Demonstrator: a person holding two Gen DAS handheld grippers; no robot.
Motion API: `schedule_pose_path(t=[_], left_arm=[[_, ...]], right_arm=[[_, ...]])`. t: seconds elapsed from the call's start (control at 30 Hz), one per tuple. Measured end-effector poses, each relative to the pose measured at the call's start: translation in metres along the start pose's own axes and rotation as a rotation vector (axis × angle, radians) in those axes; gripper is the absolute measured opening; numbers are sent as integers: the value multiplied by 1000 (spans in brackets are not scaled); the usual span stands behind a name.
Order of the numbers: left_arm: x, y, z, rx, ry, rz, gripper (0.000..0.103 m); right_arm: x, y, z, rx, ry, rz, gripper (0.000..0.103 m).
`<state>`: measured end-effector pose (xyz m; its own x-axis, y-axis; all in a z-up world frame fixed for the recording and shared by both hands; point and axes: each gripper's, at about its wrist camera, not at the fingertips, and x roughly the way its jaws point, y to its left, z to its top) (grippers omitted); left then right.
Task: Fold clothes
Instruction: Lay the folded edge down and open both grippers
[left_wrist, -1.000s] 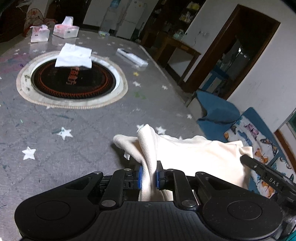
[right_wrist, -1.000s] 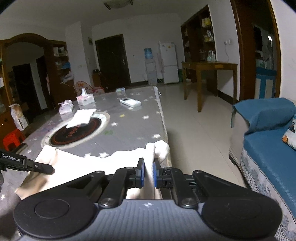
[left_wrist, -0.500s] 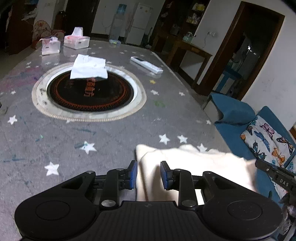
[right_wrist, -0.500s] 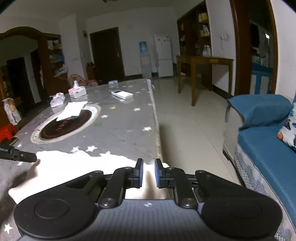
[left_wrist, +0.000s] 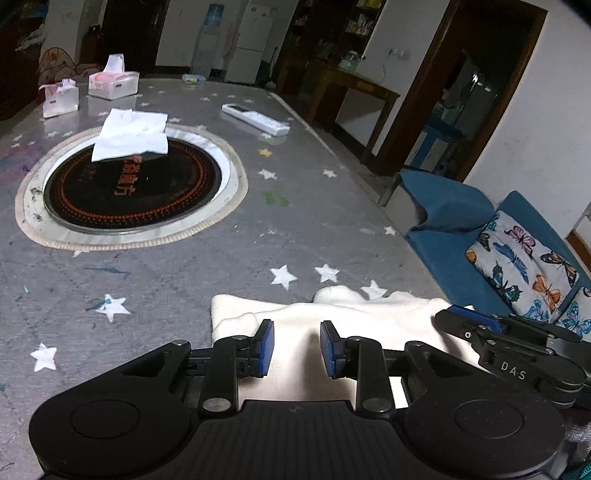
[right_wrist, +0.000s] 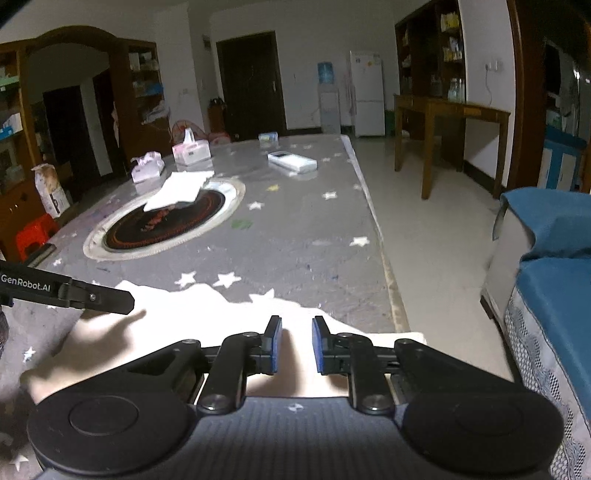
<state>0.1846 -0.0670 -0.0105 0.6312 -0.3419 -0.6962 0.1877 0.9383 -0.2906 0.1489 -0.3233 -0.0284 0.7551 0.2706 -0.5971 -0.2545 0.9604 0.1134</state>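
Note:
A cream garment (left_wrist: 295, 325) lies flat on the near edge of the grey star-patterned table (left_wrist: 184, 266); it also shows in the right wrist view (right_wrist: 207, 314). My left gripper (left_wrist: 296, 347) is open just above the cloth and holds nothing. My right gripper (right_wrist: 294, 343) is open over the cloth's right end by the table edge, also empty. The right gripper shows at the right of the left wrist view (left_wrist: 480, 328), and the left gripper shows at the left of the right wrist view (right_wrist: 74, 291).
A round black hotplate (left_wrist: 129, 184) sits mid-table with a folded white cloth (left_wrist: 129, 133) on its far rim. Behind are two tissue boxes (left_wrist: 112, 81), a white remote (left_wrist: 255, 118). A blue sofa (left_wrist: 480, 229) stands right of the table.
Both grippers opened and let go of the cream garment, which dropped from a raised fold to lie flat on the table. Both grippers drew back slightly.

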Motion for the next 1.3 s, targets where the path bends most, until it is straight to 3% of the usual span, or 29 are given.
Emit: schedule_pose_path(t=[0.13, 0.23, 0.4, 0.5, 0.9, 1.03, 1.2, 1.3], left_arm=[[-3, 1, -4, 8, -6, 4, 30], [-13, -3, -9, 38, -25, 6, 38], [-29, -11, -26, 88, -40, 11, 42], [-37, -13, -37, 106, -43, 24, 45], [-50, -11, -64, 129, -39, 69, 56], [-52, -11, -72, 134, -32, 82, 59], [-55, -10, -81, 132, -25, 97, 64], [-59, -10, -83, 124, -27, 98, 67]], right_arm=[[-1, -1, -4, 1, 11, -1, 23], [-14, 2, -5, -1, -9, 8, 29], [-32, 12, -18, -14, -14, 15, 37], [-40, 19, -28, -23, -11, 15, 47], [-64, 31, -53, -41, -9, -19, 55], [-70, 32, -57, -39, -12, -24, 63], [-74, 37, -63, -52, -10, -40, 65], [-78, 38, -66, -53, -12, -43, 73]])
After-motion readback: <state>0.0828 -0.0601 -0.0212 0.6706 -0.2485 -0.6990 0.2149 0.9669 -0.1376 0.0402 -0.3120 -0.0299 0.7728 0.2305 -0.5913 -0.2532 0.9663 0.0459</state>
